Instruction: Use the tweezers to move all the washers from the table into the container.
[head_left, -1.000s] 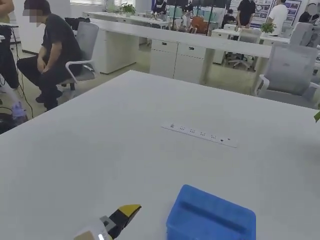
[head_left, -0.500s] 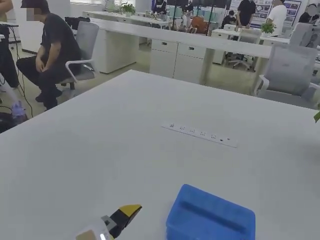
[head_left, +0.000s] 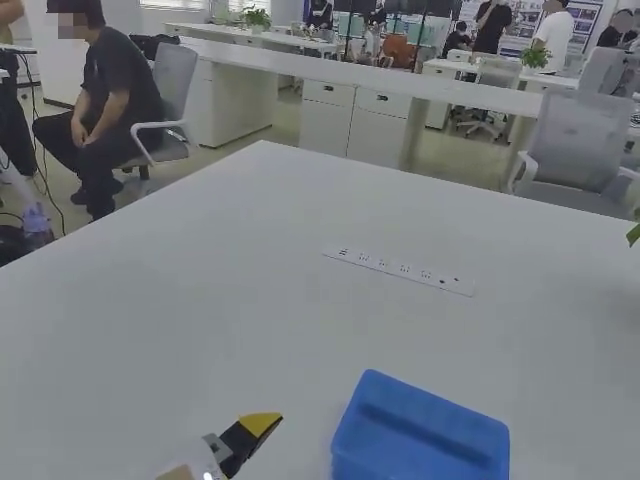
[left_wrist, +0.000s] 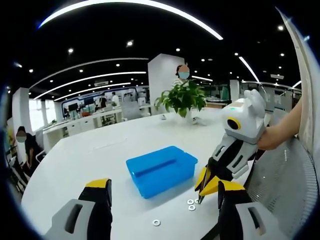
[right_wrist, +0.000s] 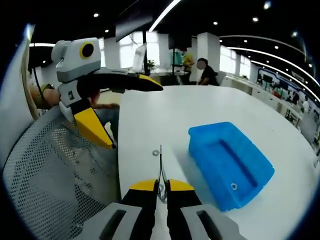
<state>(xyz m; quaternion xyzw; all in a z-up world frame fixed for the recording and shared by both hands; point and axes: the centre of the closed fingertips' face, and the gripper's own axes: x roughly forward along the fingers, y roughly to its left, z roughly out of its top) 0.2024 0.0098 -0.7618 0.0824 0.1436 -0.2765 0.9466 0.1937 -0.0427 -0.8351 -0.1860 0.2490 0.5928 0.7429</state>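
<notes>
The blue container (head_left: 420, 432) sits near the table's front edge, and one washer (right_wrist: 233, 186) lies inside it. My right gripper (right_wrist: 162, 186) is shut on the tweezers (right_wrist: 161, 165). Their tips point at a washer (right_wrist: 156, 152) on the table beside the container (right_wrist: 230, 162). In the left gripper view, three washers (left_wrist: 190, 202) lie on the table in front of the container (left_wrist: 160, 170), with the right gripper (left_wrist: 209, 182) just above them. My left gripper (left_wrist: 164, 187) is open and holds nothing. A gripper's yellow-tipped jaw (head_left: 255, 428) shows left of the container.
A power strip (head_left: 400, 270) is set into the white table (head_left: 250, 280) beyond the container. A mesh chair back (right_wrist: 55, 175) is close to the table edge by the grippers. A seated person (head_left: 100, 100), office chairs and desks are far behind.
</notes>
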